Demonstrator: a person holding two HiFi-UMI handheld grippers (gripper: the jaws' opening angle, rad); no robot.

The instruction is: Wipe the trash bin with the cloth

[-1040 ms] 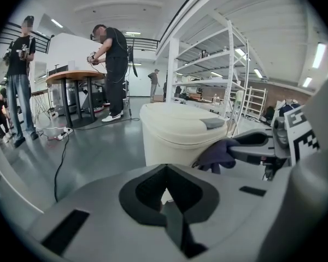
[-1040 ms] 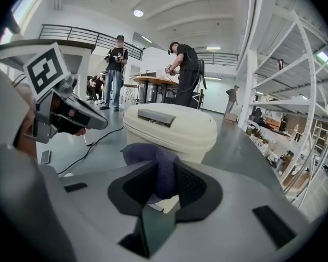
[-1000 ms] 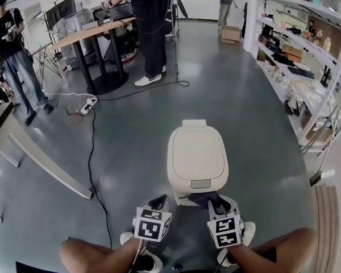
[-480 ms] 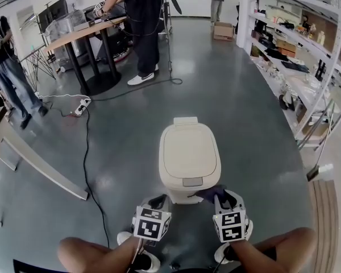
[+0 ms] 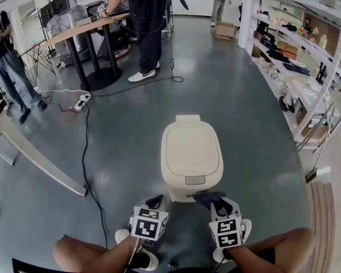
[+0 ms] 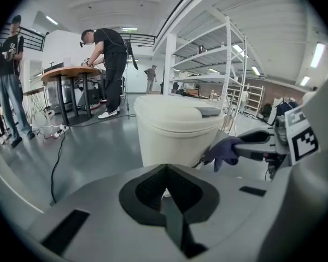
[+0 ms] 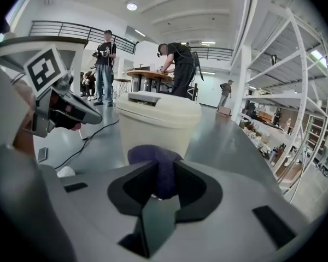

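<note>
A cream trash bin (image 5: pixel 191 155) with a shut lid stands on the grey floor straight ahead of me. My right gripper (image 5: pixel 216 203) is shut on a dark purple cloth (image 5: pixel 207 198), which sits at the bin's lower front right corner. In the right gripper view the cloth (image 7: pixel 156 168) bulges between the jaws, with the bin (image 7: pixel 156 121) just behind it. My left gripper (image 5: pixel 155 201) is shut and holds nothing, low at the bin's front left. The left gripper view shows the bin (image 6: pixel 175 127) close ahead and the cloth (image 6: pixel 224 150) to the right.
A black cable (image 5: pixel 86 152) runs along the floor at the left, next to a long pale board (image 5: pixel 40 161). Shelving (image 5: pixel 307 67) lines the right side. People stand around a round table (image 5: pixel 88 30) at the back left. My shoes (image 5: pixel 139 255) are below the grippers.
The head view has swayed a little. Both grippers stay low at the bin's front, and the right one still holds the cloth against the bin's lower front.
</note>
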